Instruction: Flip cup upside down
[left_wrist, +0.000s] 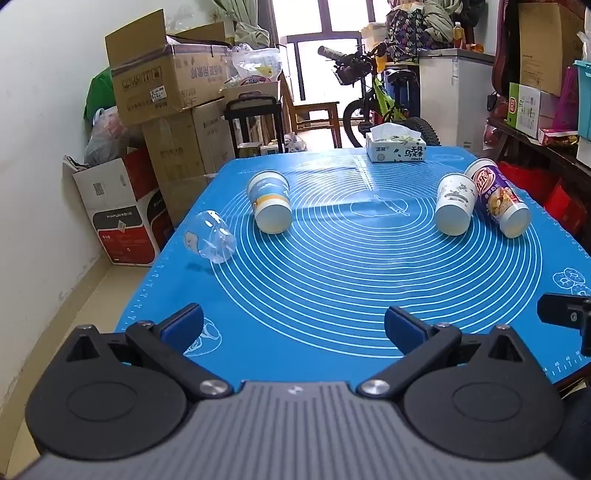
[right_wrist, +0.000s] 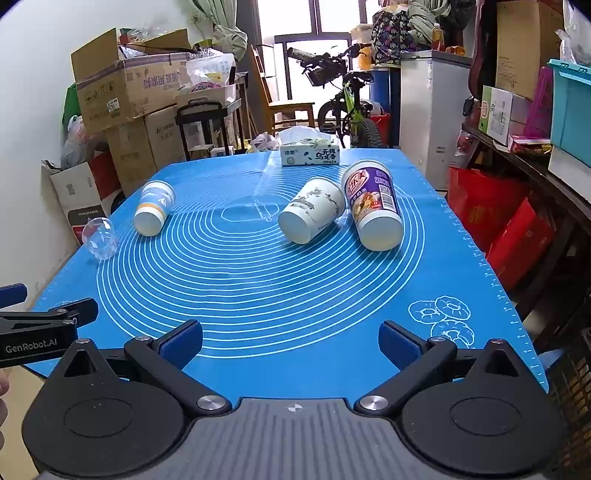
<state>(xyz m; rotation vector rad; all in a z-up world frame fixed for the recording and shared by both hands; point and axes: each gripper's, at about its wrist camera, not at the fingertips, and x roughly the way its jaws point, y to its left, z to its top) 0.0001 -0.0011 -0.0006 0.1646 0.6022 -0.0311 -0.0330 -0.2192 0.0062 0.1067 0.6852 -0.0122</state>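
Several cups stand upside down on the blue mat (left_wrist: 332, 266). A clear plastic cup (left_wrist: 211, 236) is at the left edge, also in the right wrist view (right_wrist: 99, 238). A blue-and-white paper cup (left_wrist: 269, 201) (right_wrist: 153, 208) is beside it. A white paper cup (left_wrist: 455, 208) (right_wrist: 312, 210) and a purple printed cup (left_wrist: 498, 197) (right_wrist: 373, 205) stand at the right, close together. My left gripper (left_wrist: 293, 326) is open and empty over the near edge of the mat. My right gripper (right_wrist: 290, 341) is open and empty, also at the near edge.
A tissue box (left_wrist: 396, 147) (right_wrist: 309, 153) sits at the far edge of the table. Cardboard boxes (left_wrist: 166, 110) stack at the left wall. A bicycle (left_wrist: 376, 99) and a white cabinet (left_wrist: 456, 99) stand behind. Shelves with red bags (right_wrist: 517, 229) line the right.
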